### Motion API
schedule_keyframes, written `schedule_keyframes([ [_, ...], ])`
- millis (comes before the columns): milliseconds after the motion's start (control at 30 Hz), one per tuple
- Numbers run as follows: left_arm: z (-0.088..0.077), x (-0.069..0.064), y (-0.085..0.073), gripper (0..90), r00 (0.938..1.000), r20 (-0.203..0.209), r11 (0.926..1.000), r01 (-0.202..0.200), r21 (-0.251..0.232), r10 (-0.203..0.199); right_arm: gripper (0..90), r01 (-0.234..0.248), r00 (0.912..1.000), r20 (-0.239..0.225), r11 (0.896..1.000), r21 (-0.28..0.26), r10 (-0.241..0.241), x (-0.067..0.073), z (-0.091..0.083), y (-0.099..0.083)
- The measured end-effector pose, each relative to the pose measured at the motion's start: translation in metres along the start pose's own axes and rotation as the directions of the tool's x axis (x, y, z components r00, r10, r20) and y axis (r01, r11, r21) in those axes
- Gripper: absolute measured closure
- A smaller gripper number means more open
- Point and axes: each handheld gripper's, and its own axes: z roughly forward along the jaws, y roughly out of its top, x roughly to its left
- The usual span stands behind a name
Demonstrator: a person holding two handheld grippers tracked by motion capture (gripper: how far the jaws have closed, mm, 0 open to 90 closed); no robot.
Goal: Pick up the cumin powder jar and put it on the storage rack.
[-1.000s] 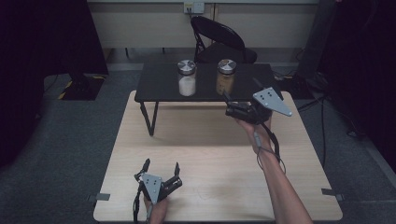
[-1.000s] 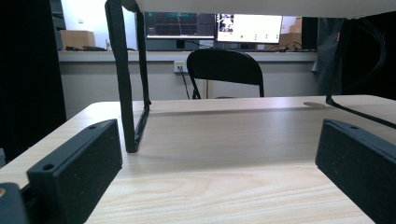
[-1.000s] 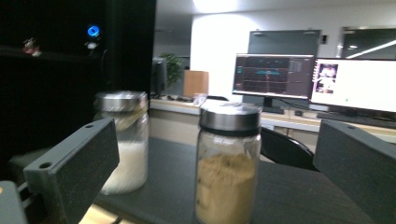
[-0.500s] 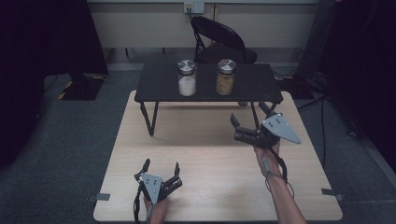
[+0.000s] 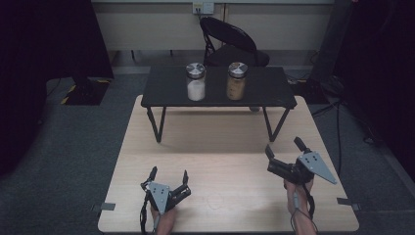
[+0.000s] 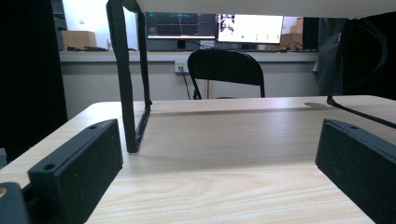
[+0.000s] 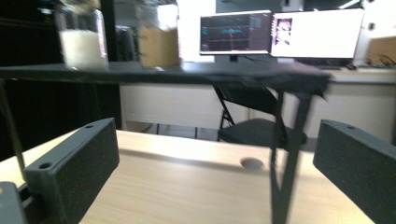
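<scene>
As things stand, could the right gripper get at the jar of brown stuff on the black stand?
Probably yes: the right gripper is open, nothing lies between it and the brown jar, which stands near the stand's front edge, apart from the white jar.

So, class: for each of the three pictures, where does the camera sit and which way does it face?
High view: above the near edge, looking forward and down; forearms, left gripper and right gripper show.
Left gripper view: low on the wooden table, facing the folding chair; own black jaws show.
Right gripper view: low, facing the white-filled jar and brown-filled jar; own jaws show.
Shared: the black stand.
</scene>
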Motion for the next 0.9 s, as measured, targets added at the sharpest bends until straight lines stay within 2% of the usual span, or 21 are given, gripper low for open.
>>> schedule_keyframes([
  [167,0.0,-0.001,0.0,0.0,1.0,-0.003,1.0,0.0,0.0,0.0,0.0,-0.028,0.9987,0.043,1.0,0.009,0.027,-0.008,-0.019,-0.014],
  [267,0.0,-0.001,0.0,0.0,1.0,-0.004,1.0,0.0,0.0,0.0,0.0,-0.011,0.9969,0.078,1.0,0.012,0.01,-0.008,-0.03,-0.025],
  [433,0.0,-0.001,0.0,0.0,1.0,-0.005,1.0,0.0,0.0,0.0,0.0,-0.038,0.9906,0.131,0.999,0.006,0.037,-0.007,-0.045,-0.045],
  [567,0.0,-0.001,0.0,0.0,1.0,-0.005,1.0,0.0,0.0,0.0,0.0,-0.05,0.9862,0.158,0.999,-0.002,0.049,-0.005,-0.048,-0.056],
  [700,0.0,-0.001,0.0,0.0,1.0,-0.006,1.0,0.0,0.0,0.0,0.0,-0.035,0.9811,0.19,0.999,-0.013,0.037,0.004,-0.048,-0.068],
  [733,0.0,-0.001,0.0,0.0,1.0,-0.007,1.0,0.0,0.0,0.0,0.0,-0.004,0.9782,0.207,1.0,-0.023,0.009,0.01,-0.048,-0.073],
  [900,0.0,-0.001,0.0,0.0,1.0,-0.007,1.0,0.001,0.0,-0.001,0.0,0.0,0.9748,0.223,0.999,-0.036,0.008,0.017,-0.049,-0.081],
])
